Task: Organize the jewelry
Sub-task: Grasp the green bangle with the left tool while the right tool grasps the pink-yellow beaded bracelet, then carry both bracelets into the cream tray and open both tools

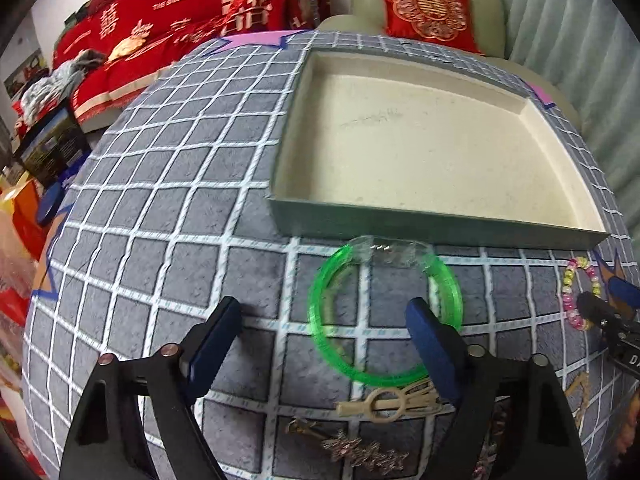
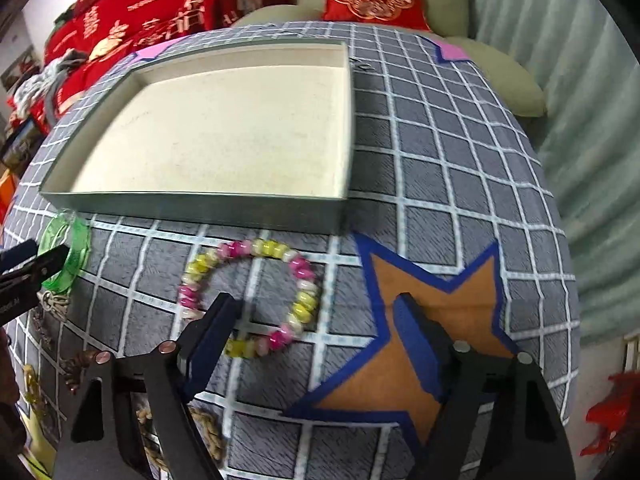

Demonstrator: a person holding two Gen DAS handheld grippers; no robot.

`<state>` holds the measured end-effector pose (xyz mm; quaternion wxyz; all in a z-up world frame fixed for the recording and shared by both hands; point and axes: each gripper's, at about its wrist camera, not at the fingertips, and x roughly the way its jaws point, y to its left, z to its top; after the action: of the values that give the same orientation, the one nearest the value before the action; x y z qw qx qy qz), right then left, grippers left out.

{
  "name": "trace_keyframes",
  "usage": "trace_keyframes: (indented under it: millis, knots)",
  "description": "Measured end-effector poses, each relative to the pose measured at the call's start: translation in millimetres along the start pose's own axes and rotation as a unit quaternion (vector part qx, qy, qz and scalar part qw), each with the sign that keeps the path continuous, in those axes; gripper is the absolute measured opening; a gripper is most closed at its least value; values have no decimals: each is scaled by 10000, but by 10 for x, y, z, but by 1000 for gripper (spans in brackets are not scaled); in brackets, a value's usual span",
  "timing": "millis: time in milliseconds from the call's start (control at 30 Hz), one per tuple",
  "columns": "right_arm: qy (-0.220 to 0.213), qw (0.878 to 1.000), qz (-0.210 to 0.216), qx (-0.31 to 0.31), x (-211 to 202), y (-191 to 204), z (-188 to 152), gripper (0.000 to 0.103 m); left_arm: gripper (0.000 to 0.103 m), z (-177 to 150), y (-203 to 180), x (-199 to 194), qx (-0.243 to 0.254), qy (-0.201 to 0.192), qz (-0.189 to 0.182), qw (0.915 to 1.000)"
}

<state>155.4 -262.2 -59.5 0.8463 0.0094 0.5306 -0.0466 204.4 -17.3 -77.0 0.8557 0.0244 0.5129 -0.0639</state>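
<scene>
Jewelry: a translucent green plastic bangle (image 1: 384, 316) and a stretch bracelet of pink, yellow and white beads (image 2: 252, 296) are laid on the grey grid-patterned table (image 1: 160, 208), just in front of a shallow cream-lined tray (image 1: 420, 140), which is seen bare inside.
Other pieces: a cream hair clip (image 1: 388, 400) and a dark ornate pin (image 1: 360, 452) are seen nearer the camera; their detail is too blurred to tell.
Left tool (image 1: 328, 344): held wide, nothing gripped; one finger is set inside the bangle's ring, the other well outside it.
Right tool (image 2: 320, 332): held wide, nothing gripped; the near arc of the beaded bracelet is straddled loosely.
Step in hand: judged as the approach to a first pick-up, one piece per tool.
Next move: each tool is to be lowered until one band of its piece lies between the pads, then closed and carried over the tray wall.
Risk: the thin bangle may be tipped or slid away.
</scene>
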Motion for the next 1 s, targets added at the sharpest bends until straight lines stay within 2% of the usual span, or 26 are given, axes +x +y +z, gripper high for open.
trace_keyframes:
  millis: [33, 67, 100, 133, 167, 200, 233, 333, 600, 733, 1000]
  knots:
    - [-12, 10000, 19, -12, -3, 11, -1, 78, 83, 6, -20, -10, 44, -29, -21, 10000]
    - [-15, 10000, 43, -22, -9, 20, -2, 77, 74, 9, -45, -26, 96, -67, -56, 9999]
    - [-23, 10000, 43, -48, -20, 34, 1, 72, 64, 16, -66, -32, 145, -89, -88, 9998]
    - [-38, 9999, 63, -88, -37, 53, -1, 63, 57, 26, -88, -38, 199, -119, -115, 9997]
    - [-61, 9998, 87, -137, -57, 72, 0, 55, 39, 34, -110, -45, 259, -149, -130, 9995]
    - [-73, 9998, 105, -161, -68, 89, -5, 33, 21, 37, -120, -49, 292, -148, -164, 9993]
    - [-59, 9998, 99, -164, -71, 96, -4, 10, 17, 40, -122, -51, 288, -132, -257, 9992]
    - [-58, 9996, 263, -78, -107, 81, -31, 10, 17, 41, -98, -87, 156, -163, -514, 9984]
    - [-497, 9969, 608, 12, -525, -38, 11, 10, 17, 66, -94, -460, 233, -600, -653, 9958]
    - [-721, 9939, 828, 63, -752, -66, 188, 10, 17, 197, -100, -690, 194, -861, -740, 9933]
    - [-909, 9906, 1017, 55, -882, -75, 714, 10, 17, 565, -124, -887, 227, -1046, -904, 9901]
